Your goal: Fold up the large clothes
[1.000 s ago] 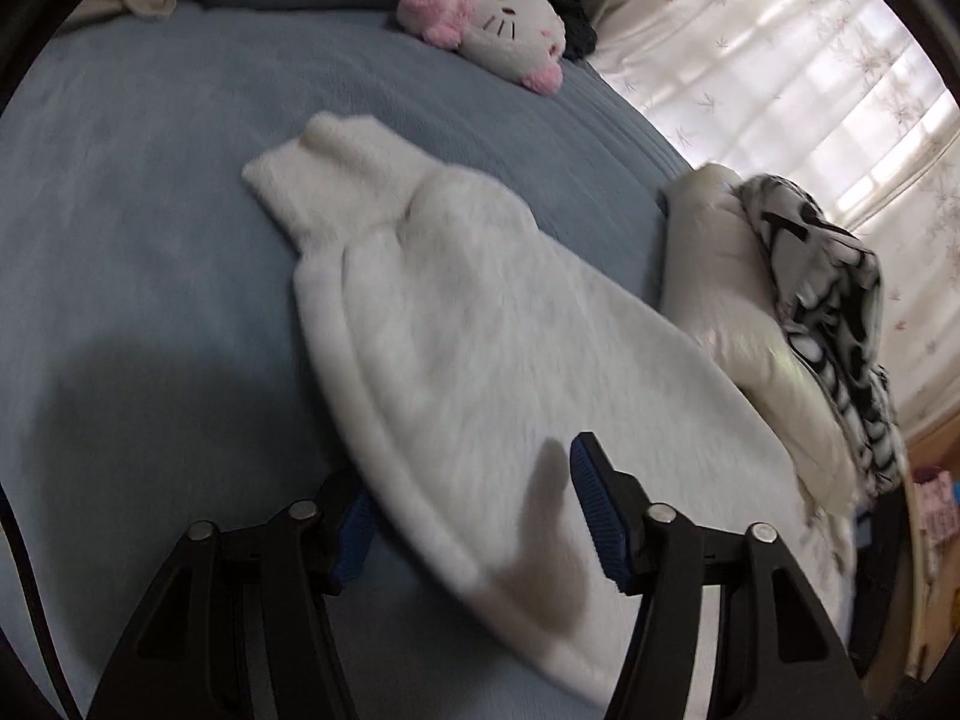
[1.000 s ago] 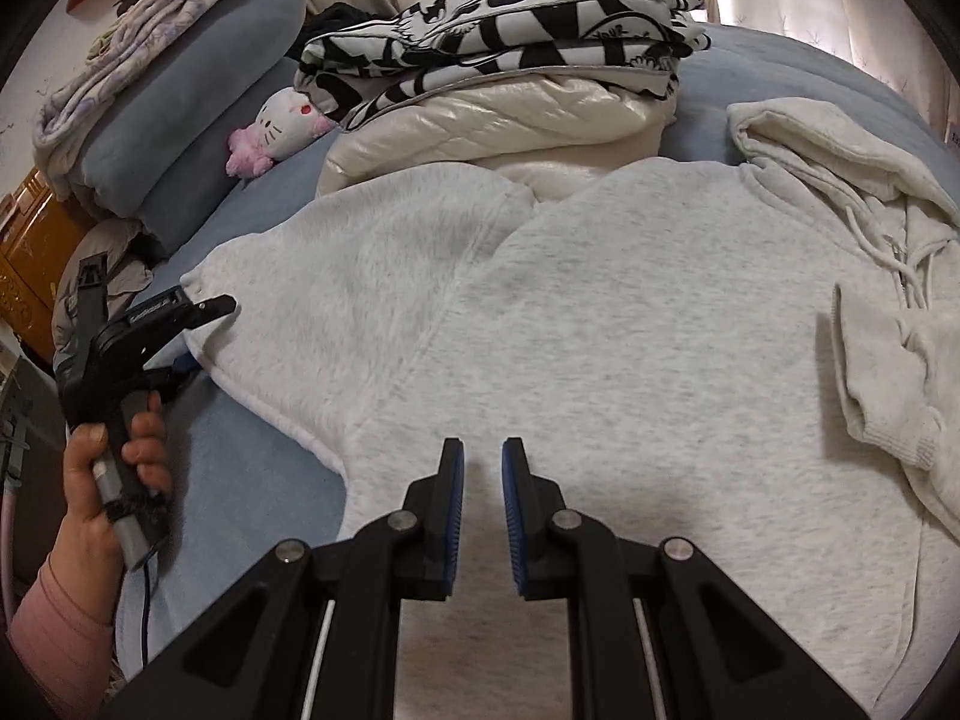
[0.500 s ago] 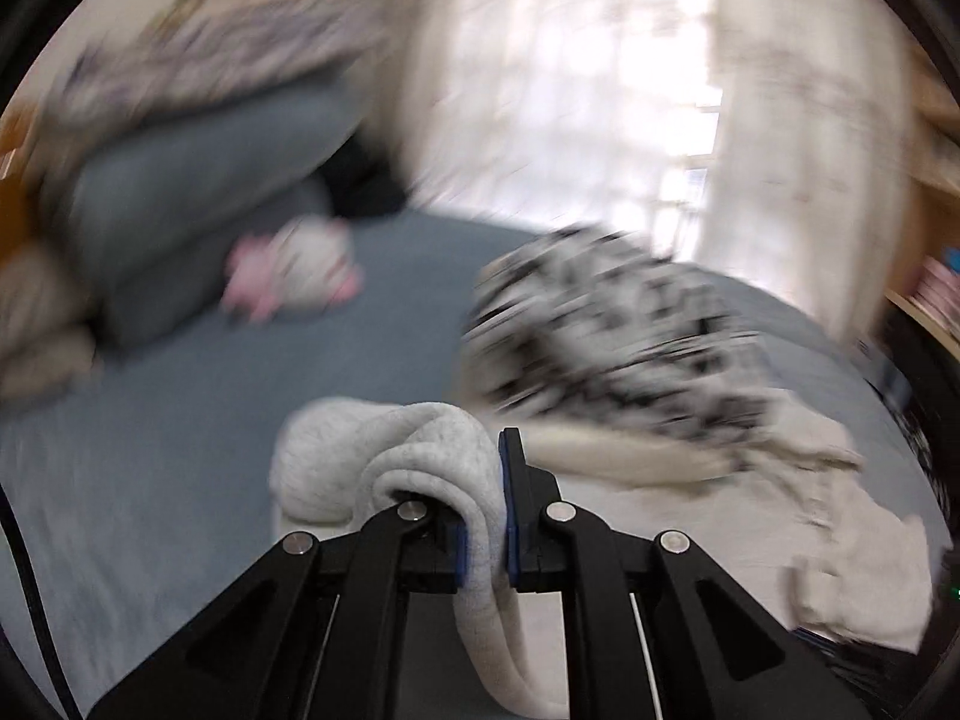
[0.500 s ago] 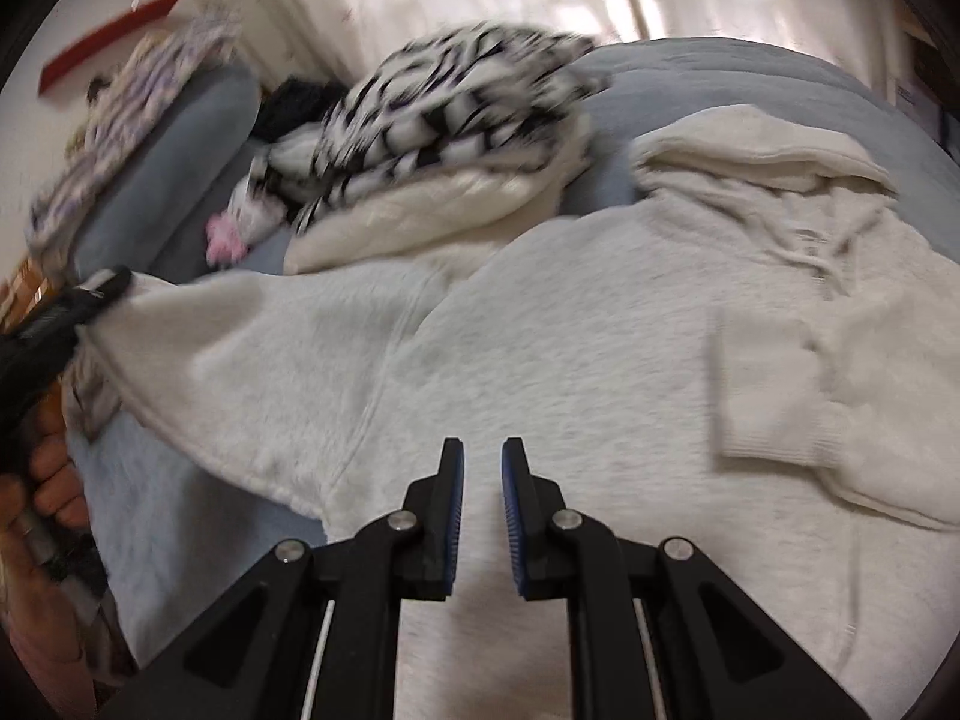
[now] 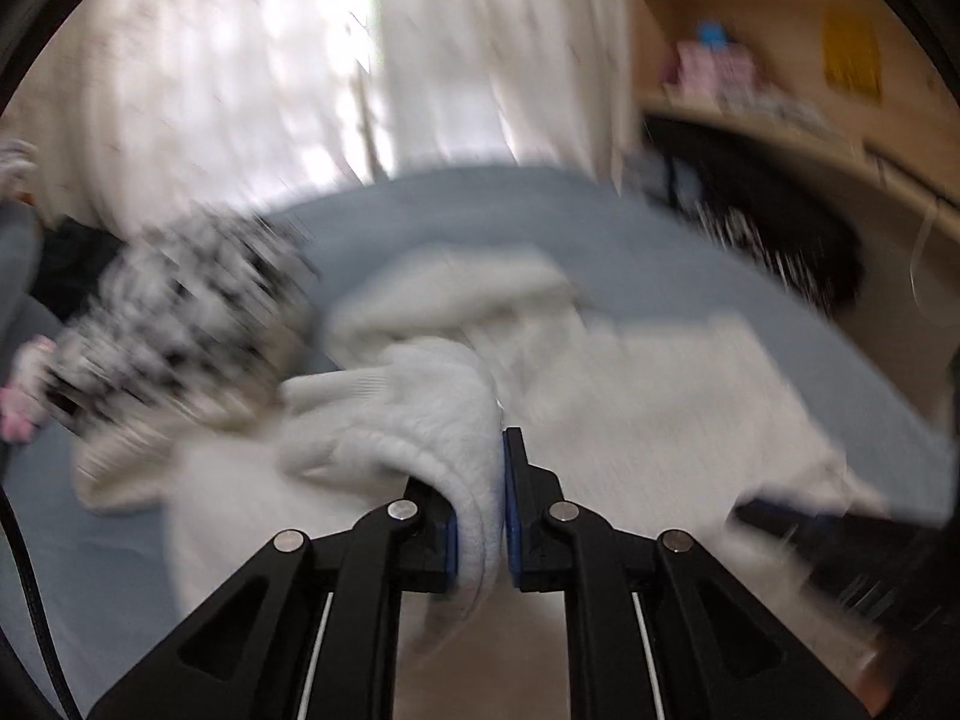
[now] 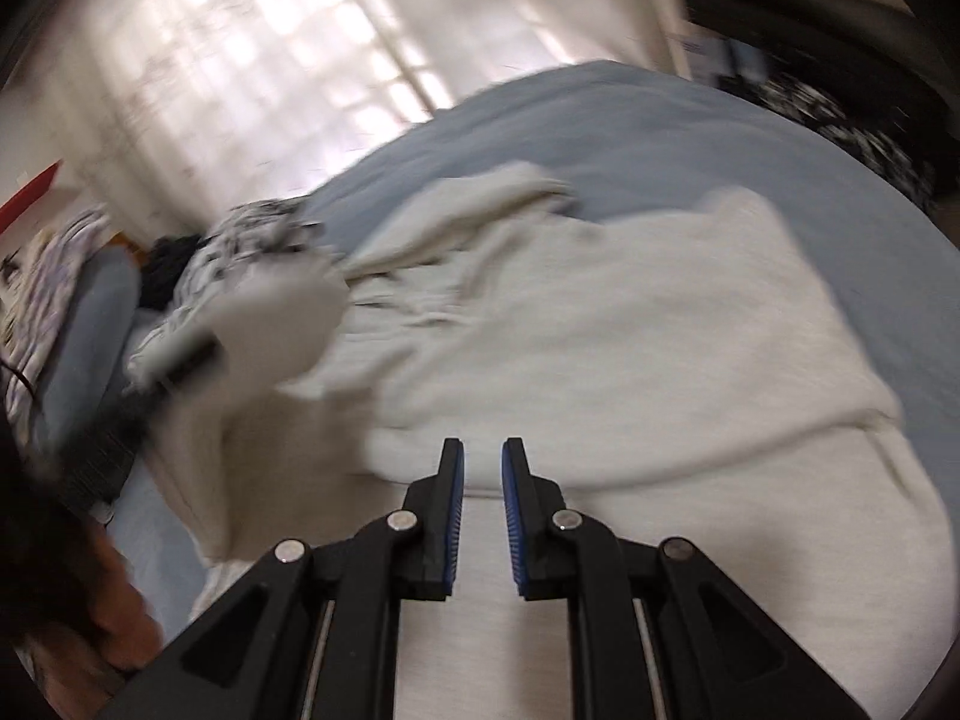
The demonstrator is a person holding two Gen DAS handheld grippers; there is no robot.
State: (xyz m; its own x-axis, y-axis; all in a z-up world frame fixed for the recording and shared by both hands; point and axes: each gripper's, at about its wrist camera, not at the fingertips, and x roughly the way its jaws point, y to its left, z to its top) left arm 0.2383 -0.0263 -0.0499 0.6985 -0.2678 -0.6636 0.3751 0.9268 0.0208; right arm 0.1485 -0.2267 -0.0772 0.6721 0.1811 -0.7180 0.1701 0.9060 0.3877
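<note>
While the left gripper (image 5: 480,504) is clamped on a bunched sleeve (image 5: 420,414) of the pale grey hoodie (image 6: 630,348), the fabric rises out from between its blue-padded jaws and curls over to the left, its ribbed cuff end pointing toward the left of the view. The rest of the hoodie lies spread on the blue bedcover (image 6: 630,120), its body reaching from beneath both grippers toward the far side of the bed, with the hood and drawstrings crumpled at the far end. In the right wrist view the lifted sleeve shows as a blurred pale mass at left, above the garment's body (motion blur softens most of both views).

The right gripper (image 6: 483,510) hangs just above the hoodie's lower body with its jaws nearly together, a narrow gap between the blue pads and nothing held in it. A folded edge of the garment crosses just beyond its fingertips.

Beside the hoodie, at the left, sits a black-and-white patterned garment (image 5: 174,312) on a cream one. Sheer curtains (image 6: 270,60) glow behind the bed, and wooden shelves (image 5: 780,60) stand at the right.
</note>
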